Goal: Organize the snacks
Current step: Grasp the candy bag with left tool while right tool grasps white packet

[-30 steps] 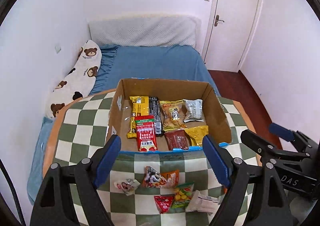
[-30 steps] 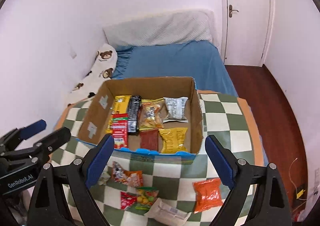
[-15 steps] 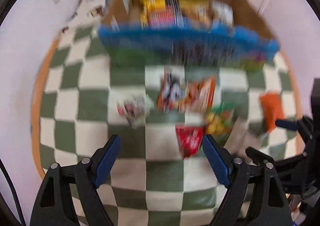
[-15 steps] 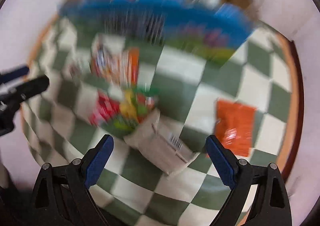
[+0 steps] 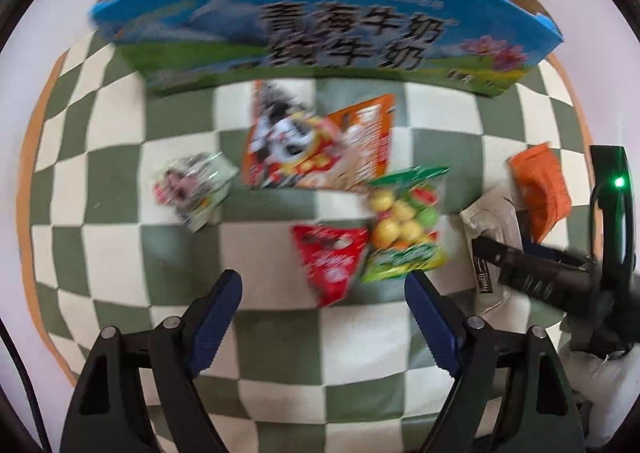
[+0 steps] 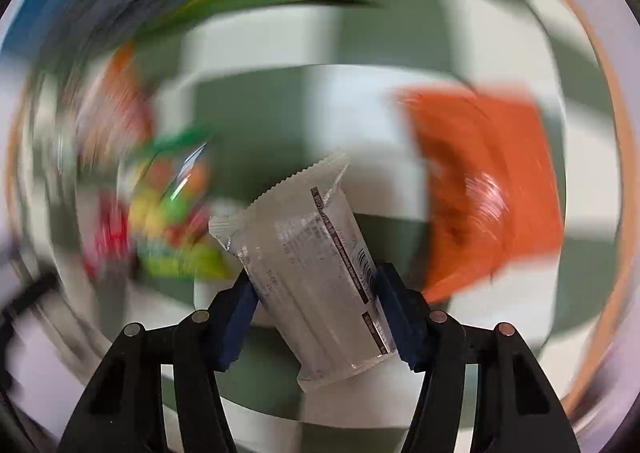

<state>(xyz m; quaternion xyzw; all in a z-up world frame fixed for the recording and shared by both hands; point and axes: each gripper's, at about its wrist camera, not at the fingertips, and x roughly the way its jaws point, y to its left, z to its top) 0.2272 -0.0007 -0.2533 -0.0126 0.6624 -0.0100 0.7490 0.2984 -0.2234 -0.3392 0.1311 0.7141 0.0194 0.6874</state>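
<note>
The left gripper (image 5: 323, 289) hangs with jaws released over the checkered table (image 5: 120, 245), above a blurred red packet (image 5: 330, 259). The box (image 5: 320, 33) is cut off at the top. The right gripper (image 6: 316, 293) jaws have just been closing and clasp the silver packet (image 6: 308, 253); the rest is smeared.

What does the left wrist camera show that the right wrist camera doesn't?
Left wrist only: the printed cardboard box, a small white packet and the open left hand-held gripper. Right wrist only: the right hand-held gripper, jaws just closing, pinching the clear wrapper. Both: the orange packet, the fruit candy bag and the checked cloth.
</note>
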